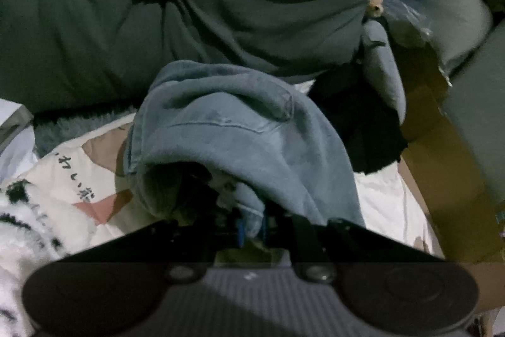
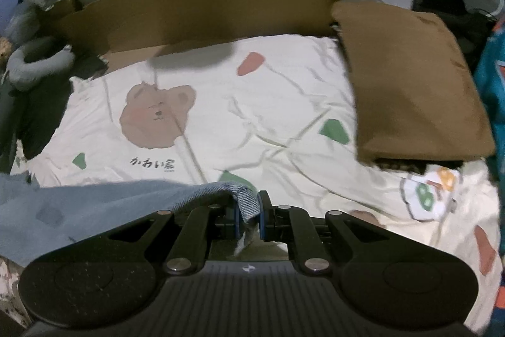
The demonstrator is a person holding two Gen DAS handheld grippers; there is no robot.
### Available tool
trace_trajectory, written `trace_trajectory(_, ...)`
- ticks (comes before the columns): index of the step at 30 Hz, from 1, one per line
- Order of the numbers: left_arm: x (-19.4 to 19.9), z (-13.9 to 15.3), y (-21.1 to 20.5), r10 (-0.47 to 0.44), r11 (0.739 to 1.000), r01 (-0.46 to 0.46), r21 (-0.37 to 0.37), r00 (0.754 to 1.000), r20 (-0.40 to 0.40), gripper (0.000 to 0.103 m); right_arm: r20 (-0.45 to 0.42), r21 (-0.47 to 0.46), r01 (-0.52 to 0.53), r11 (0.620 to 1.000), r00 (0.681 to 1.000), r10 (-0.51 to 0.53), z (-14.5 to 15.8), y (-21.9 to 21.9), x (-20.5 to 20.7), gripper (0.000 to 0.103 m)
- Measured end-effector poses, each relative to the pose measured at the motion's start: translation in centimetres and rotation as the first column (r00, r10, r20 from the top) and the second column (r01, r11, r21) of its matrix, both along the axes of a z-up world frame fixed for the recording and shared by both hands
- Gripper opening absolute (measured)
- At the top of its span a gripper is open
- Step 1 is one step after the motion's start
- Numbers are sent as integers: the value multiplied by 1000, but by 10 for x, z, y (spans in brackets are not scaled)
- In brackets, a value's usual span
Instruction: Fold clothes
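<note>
Left claw (image 1: 252, 226): clenched on a bunched fold of the blue denim garment (image 1: 240, 128); the cloth rises away from the pads in a rumpled heap. The view is dim and blurred, so the exact part of the garment gripped cannot be told.

Right claw (image 2: 248, 218): clenched on another edge of the same garment (image 2: 94, 204), the pale inner weave showing between the blue pads. From there the cloth runs off to the left of the view.

Beneath: bed sheet (image 2: 284, 103), cream, printed with a bear face and coloured patches. Brown folded cloth (image 2: 410, 84) on its right side. Cardboard box (image 2: 205, 8) at the far edge.

Dark green bedding (image 1: 157, 5) beyond the denim in the left view.
</note>
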State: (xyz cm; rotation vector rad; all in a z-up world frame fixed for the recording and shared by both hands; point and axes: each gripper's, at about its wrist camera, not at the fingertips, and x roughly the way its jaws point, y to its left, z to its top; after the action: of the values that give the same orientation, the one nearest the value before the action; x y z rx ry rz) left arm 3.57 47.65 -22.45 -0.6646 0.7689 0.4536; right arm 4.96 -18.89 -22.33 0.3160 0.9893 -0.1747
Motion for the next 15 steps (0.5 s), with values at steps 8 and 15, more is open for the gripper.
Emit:
trace_trajectory(8,-6,38,-33,-129,992,129,5,991,35,9,18,-24,107,994,994,-107,23,-40,-18,10)
trace_trajectory(15,-4,66,-75,-222,974,224,-17,972,80,8,46,-52,218,975,975,-215,41,-80,-33,10)
